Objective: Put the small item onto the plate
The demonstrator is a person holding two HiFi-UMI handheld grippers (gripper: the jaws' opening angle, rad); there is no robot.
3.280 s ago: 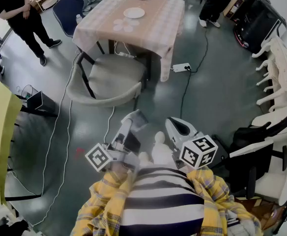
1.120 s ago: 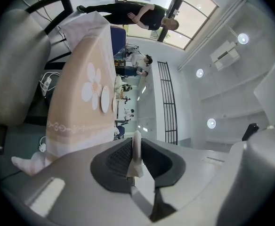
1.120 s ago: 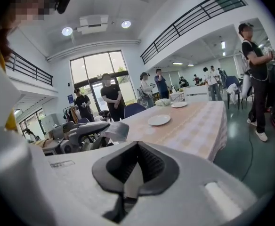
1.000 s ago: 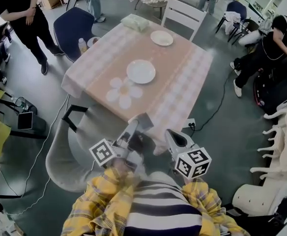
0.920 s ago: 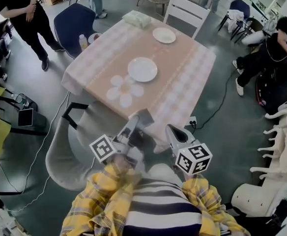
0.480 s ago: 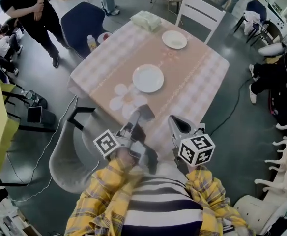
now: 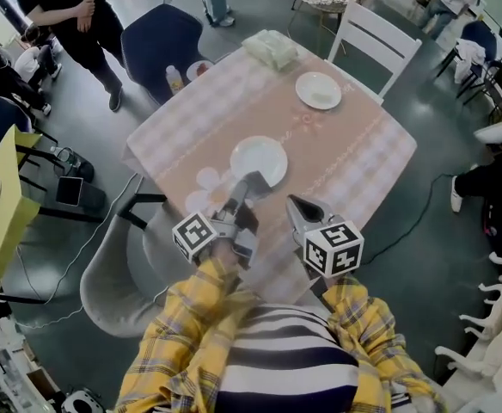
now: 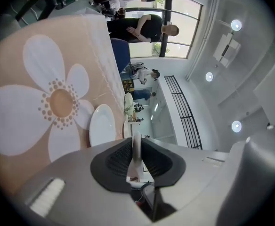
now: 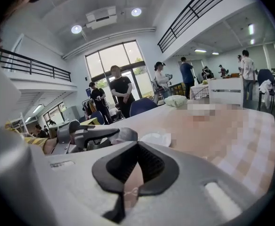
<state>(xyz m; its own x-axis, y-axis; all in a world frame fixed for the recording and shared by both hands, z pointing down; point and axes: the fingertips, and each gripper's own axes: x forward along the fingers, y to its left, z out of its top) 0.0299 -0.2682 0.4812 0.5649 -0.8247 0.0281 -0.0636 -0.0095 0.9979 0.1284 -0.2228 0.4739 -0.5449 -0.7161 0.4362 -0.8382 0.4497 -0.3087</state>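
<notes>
A white plate [image 7: 259, 159] lies mid-table on the pink checked cloth [image 7: 337, 153]; it also shows in the left gripper view [image 8: 101, 126] and the right gripper view [image 9: 157, 139]. My left gripper [image 7: 253, 181] reaches over the near table edge, its tip just short of the plate. Its jaws [image 8: 136, 142] are shut on a small pale item [image 8: 136, 149], seen edge-on as a thin sliver. From the right gripper view that item [image 9: 123, 134] looks greyish and rounded at the left gripper's tip. My right gripper [image 7: 292, 203] hovers beside it, shut, with nothing between its pads [image 9: 136, 147].
A second plate [image 7: 318, 90] and a pale green bundle [image 7: 271, 48] lie at the table's far side, a small bottle [image 7: 174, 79] at its left corner. A white chair [image 7: 377, 37], a blue chair [image 7: 163, 46] and a grey chair [image 7: 118, 274] ring the table. People stand at upper left.
The person has walked up to the table: both grippers, earlier over the floor and chair, now hang over its near edge. The left gripper's tip has come close to the plate.
</notes>
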